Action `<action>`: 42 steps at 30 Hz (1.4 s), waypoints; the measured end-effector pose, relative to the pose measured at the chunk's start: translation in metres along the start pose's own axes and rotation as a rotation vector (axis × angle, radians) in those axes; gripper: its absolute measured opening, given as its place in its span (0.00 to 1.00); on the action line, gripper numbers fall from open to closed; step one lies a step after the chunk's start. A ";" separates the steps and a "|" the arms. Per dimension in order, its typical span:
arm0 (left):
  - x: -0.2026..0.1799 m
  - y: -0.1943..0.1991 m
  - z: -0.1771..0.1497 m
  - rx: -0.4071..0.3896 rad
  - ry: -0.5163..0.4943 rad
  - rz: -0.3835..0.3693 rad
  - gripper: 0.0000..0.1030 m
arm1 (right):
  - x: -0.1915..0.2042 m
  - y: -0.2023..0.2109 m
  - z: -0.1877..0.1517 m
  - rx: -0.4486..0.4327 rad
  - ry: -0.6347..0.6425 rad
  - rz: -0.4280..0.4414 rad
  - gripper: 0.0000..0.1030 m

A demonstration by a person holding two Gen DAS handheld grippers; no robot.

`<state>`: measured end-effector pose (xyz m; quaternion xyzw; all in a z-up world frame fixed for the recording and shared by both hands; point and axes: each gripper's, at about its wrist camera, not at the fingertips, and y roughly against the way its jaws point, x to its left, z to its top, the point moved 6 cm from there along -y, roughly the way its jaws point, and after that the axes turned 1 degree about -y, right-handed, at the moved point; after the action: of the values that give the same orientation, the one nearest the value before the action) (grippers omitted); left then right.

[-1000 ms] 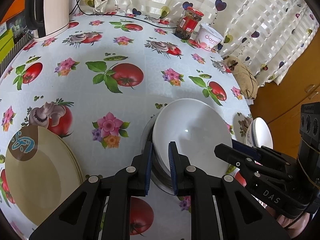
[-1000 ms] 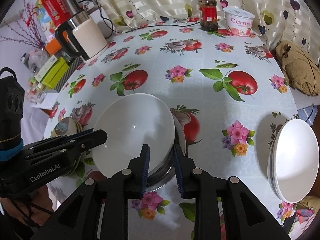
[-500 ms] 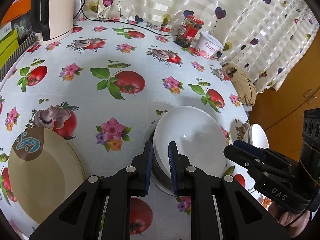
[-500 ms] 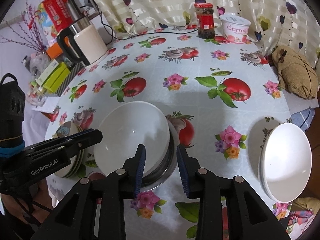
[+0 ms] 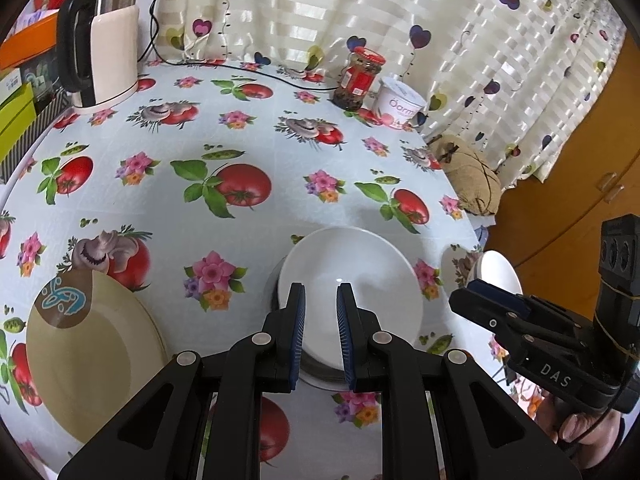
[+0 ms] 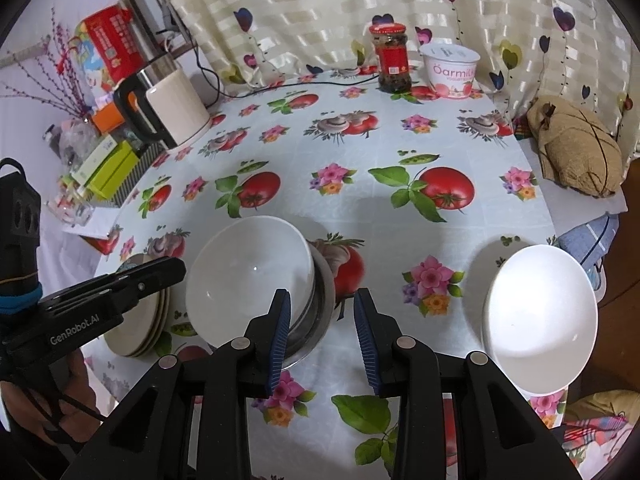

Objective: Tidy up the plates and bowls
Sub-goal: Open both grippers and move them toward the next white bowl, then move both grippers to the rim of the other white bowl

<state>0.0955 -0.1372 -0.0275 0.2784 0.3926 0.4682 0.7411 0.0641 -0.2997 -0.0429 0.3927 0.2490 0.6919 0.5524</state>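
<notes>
Glossy white bowl (image 6: 250,272) sits center-left in the right wrist view, nested on more white bowls inside a steel bowl (image 6: 320,312) w/ a shiny rim, on the tomato-print tablecloth (image 6: 360,152). Cream plates (image 6: 138,336) are stacked at lower left next to it, and another white bowl stack (image 6: 540,316) stands well apart at right. Right gripper (image 6: 322,320) has jaws spread wide, holding nothing; left gripper (image 5: 320,320) has jaws parted w/ a narrower gap, framing the white bowl's near rim, touching or not can't tell.

Left gripper (image 5: 321,304) and right gripper (image 6: 322,312) hover, jaws parted.
</notes>
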 end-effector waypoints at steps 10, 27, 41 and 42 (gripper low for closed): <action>-0.013 0.004 0.002 -0.009 -0.024 -0.011 0.16 | -0.005 0.014 0.003 -0.035 -0.006 -0.002 0.34; -0.056 -0.006 0.012 0.004 -0.108 -0.065 0.16 | -0.042 0.042 0.006 -0.087 -0.062 -0.047 0.35; -0.098 -0.026 0.017 0.040 -0.179 -0.102 0.16 | -0.086 0.057 0.005 -0.117 -0.136 -0.092 0.37; -0.102 -0.028 0.016 0.043 -0.184 -0.106 0.16 | -0.090 0.058 0.004 -0.119 -0.143 -0.096 0.37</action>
<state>0.0969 -0.2420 -0.0077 0.3150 0.3470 0.3920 0.7916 0.0421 -0.4018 -0.0195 0.3950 0.1859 0.6485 0.6236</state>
